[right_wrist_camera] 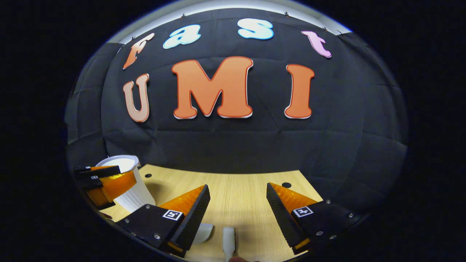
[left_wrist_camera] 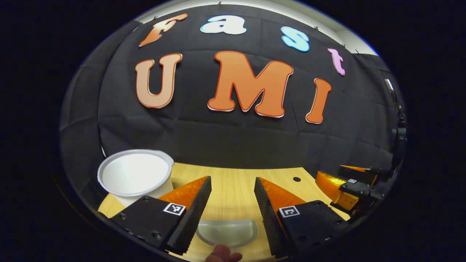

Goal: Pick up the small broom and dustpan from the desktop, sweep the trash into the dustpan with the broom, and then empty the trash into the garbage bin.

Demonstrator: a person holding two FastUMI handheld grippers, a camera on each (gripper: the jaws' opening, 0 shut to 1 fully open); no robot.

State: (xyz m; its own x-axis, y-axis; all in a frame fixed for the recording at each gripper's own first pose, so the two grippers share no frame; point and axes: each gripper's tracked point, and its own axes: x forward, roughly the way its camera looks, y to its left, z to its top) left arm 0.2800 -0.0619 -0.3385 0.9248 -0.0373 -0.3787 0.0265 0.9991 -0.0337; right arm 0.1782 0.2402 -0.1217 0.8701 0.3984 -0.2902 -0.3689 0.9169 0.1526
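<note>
My left gripper (left_wrist_camera: 233,179) is open above the wooden desktop (left_wrist_camera: 233,193). A pale translucent dustpan (left_wrist_camera: 227,233) lies low between its fingers, apart from both. In the right gripper view my right gripper (right_wrist_camera: 238,185) is open too. A white broom handle (right_wrist_camera: 228,238) lies on the wood below its gap, untouched. The dustpan's edge (right_wrist_camera: 204,233) peeks out beside the left finger. The white garbage bin (left_wrist_camera: 134,174) stands upright at the table's left. My right gripper (left_wrist_camera: 349,189) also appears at the far right of the left gripper view.
A person's fingertip (left_wrist_camera: 222,255) rests at the dustpan's near edge. The bin (right_wrist_camera: 127,189) has ribbed walls, and the left gripper (right_wrist_camera: 102,182) hangs in front of it. Small round holes (right_wrist_camera: 286,185) mark the desktop near its back edge. The black cloth wall rises behind.
</note>
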